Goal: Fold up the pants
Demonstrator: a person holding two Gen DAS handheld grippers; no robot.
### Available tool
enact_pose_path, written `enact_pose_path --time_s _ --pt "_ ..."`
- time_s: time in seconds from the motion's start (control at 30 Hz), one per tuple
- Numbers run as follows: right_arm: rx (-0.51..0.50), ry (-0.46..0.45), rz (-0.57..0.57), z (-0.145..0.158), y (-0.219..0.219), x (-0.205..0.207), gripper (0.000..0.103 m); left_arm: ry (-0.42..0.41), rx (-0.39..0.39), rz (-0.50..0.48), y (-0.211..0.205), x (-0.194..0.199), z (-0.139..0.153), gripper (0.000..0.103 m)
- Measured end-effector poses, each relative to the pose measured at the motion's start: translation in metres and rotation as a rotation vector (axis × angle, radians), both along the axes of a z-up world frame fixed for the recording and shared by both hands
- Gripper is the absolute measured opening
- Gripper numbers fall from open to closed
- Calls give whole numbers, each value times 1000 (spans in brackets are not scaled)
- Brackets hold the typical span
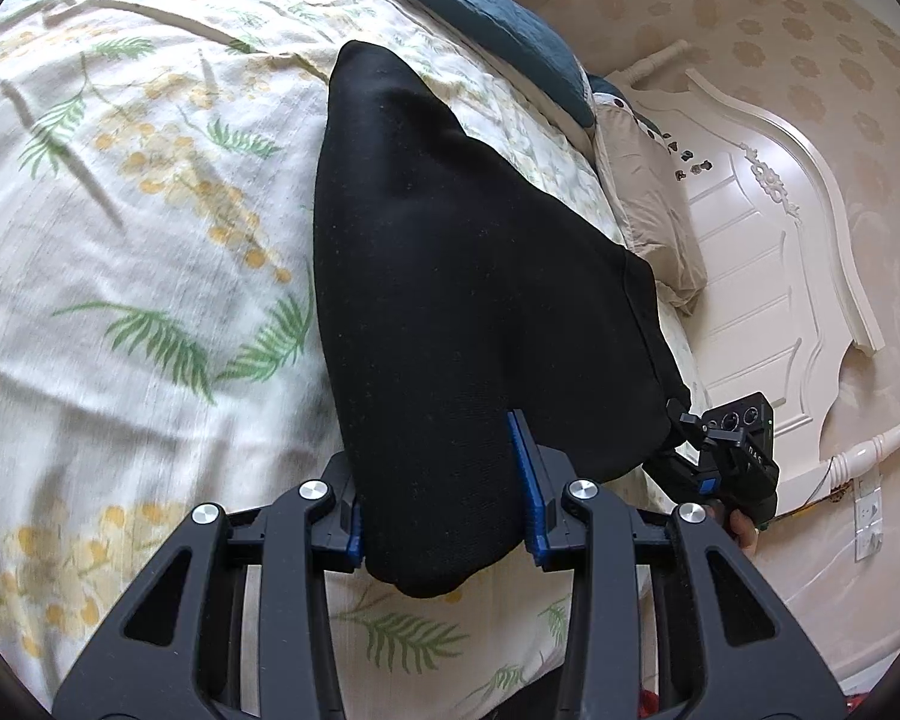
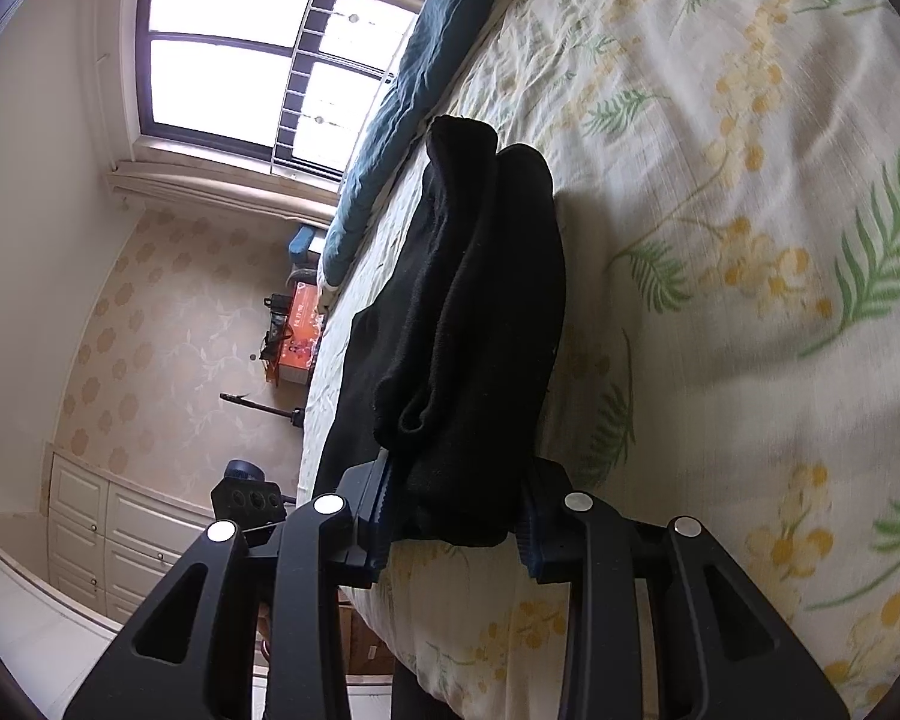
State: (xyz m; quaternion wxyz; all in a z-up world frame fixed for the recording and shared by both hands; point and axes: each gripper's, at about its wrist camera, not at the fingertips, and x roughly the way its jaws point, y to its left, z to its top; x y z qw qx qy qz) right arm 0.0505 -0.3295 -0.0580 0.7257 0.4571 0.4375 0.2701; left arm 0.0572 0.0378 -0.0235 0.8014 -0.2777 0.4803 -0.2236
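Pants of thick black knit fabric (image 1: 450, 276) hang stretched between the two hand-held grippers above a bed covered in a cream bedspread printed with green fern leaves and yellow blossoms (image 1: 120, 228). The left gripper (image 1: 444, 498), black with blue ribbed pads, is clamped on one bunched end of the cloth; the fabric fills the space between its pads and a rounded fold droops below them. From there the black fabric runs away as a broad panel that narrows to a rounded tip resting on the bedspread farther off.

In the right wrist view the right gripper (image 2: 456, 510) is likewise clamped on a thick wad of the same black pants (image 2: 468, 312), its pads pressing the bundle from both sides. Here the garment shows as two long rolled layers lying side by side, reaching away over the edge of the bed.

In the left wrist view the right gripper appears at the far corner of the cloth, with part of a hand (image 1: 744, 531) on its handle. A dark teal quilt (image 1: 498, 18) lies along the far side of the bed, a beige pillow (image 1: 648, 204) sits against a white carved headboard (image 1: 768, 252), and a bright window (image 2: 240, 54) shows beyond the bed.
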Motion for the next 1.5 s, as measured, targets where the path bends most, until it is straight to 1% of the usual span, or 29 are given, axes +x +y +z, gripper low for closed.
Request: enact_pose_path --time_s 0.33,0.97,1.5 --pt "10 2 9 -3 0 -7 33 -3 -1 4 1 -10 0 37" --pt "18 11 12 -7 -6 -10 33 -6 -16 3 3 -11 -2 37" --pt "32 16 19 -12 -8 -16 33 -5 -11 -4 6 -14 -2 37"
